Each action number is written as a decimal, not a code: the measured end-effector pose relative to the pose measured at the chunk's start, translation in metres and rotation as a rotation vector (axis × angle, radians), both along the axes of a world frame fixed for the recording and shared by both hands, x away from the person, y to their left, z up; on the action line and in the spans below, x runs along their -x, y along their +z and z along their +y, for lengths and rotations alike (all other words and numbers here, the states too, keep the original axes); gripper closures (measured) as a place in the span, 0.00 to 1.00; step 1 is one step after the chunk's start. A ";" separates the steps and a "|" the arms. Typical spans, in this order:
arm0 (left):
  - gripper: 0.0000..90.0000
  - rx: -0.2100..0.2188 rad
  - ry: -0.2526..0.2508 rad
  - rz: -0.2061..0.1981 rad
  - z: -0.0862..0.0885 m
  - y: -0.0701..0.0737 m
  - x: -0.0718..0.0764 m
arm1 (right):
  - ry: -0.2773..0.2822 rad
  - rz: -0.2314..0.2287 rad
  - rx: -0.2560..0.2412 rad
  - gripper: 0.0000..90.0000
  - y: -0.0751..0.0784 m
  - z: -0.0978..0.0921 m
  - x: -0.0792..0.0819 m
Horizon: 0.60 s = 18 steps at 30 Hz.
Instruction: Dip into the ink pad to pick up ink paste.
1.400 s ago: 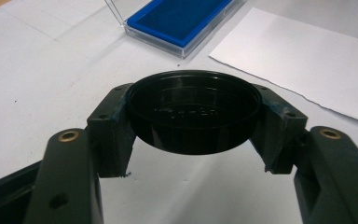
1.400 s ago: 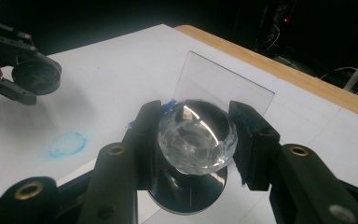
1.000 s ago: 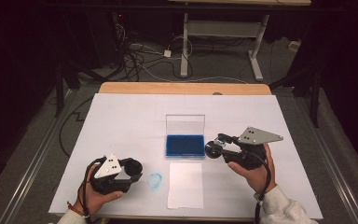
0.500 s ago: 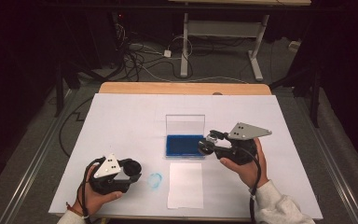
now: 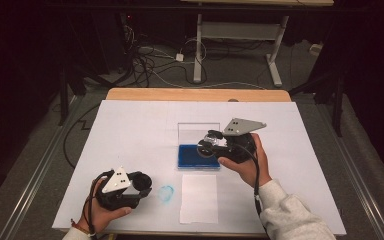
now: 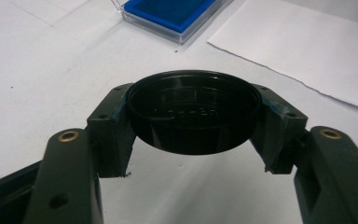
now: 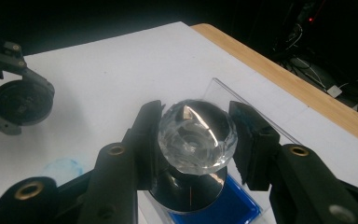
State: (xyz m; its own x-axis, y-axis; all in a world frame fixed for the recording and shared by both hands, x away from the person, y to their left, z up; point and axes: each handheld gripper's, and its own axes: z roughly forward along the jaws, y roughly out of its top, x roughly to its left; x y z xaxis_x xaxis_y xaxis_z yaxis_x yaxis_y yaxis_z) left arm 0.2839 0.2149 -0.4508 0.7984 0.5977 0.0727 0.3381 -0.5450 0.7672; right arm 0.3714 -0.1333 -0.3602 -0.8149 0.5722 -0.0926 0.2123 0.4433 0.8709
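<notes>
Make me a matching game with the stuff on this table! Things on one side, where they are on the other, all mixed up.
Things:
1. black round cap
2. clear faceted stamp
3. blue ink pad
4. blue smudge

Places:
A. in the open clear case
B. on the white table cover, just left of the loose paper sheet
C. between the left gripper's jaws
D. between the right gripper's jaws, over the ink pad

Pairs: 1-C, 2-D, 3-A, 4-B
</notes>
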 end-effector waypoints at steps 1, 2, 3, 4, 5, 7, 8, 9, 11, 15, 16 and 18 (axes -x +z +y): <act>0.41 0.000 0.001 -0.001 0.000 0.000 0.000 | 0.000 -0.002 0.002 0.63 0.000 0.003 -0.002; 0.41 0.004 0.001 0.000 0.001 0.000 0.000 | 0.005 0.003 0.005 0.63 0.001 0.007 -0.003; 0.41 0.004 0.002 0.000 0.001 0.000 0.000 | 0.009 0.001 0.015 0.63 0.001 0.011 -0.005; 0.41 0.003 0.007 -0.002 0.002 0.000 0.000 | 0.011 0.002 0.026 0.63 0.000 0.015 -0.006; 0.41 0.004 0.008 0.000 0.002 0.000 -0.001 | 0.015 0.003 0.035 0.63 -0.001 0.019 -0.007; 0.41 0.003 0.011 0.001 0.003 -0.001 -0.001 | 0.023 0.011 0.054 0.63 -0.004 0.027 -0.011; 0.41 0.003 0.012 0.004 0.004 -0.001 -0.001 | 0.029 0.017 0.061 0.63 -0.007 0.030 -0.013; 0.41 0.006 0.013 0.005 0.004 -0.001 -0.001 | 0.031 0.026 0.065 0.63 -0.009 0.033 -0.015; 0.41 0.002 0.008 0.005 0.004 -0.001 -0.002 | 0.033 0.037 0.084 0.63 -0.015 0.038 -0.020; 0.41 -0.002 -0.002 0.012 0.005 -0.002 -0.003 | 0.036 0.065 0.106 0.63 -0.026 0.046 -0.030; 0.41 -0.003 -0.003 0.015 0.005 -0.003 -0.003 | 0.039 0.073 0.111 0.63 -0.029 0.047 -0.032; 0.41 -0.006 -0.005 0.021 0.005 -0.004 -0.003 | 0.031 0.093 0.123 0.63 -0.036 0.050 -0.035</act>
State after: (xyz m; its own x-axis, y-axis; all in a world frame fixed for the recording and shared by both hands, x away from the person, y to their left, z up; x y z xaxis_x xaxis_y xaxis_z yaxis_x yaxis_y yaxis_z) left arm 0.2868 0.2197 -0.4545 0.8027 0.5934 0.0598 0.3515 -0.5516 0.7564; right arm 0.4066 -0.0837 -0.3961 -0.8404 0.5354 -0.0835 0.2741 0.5529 0.7869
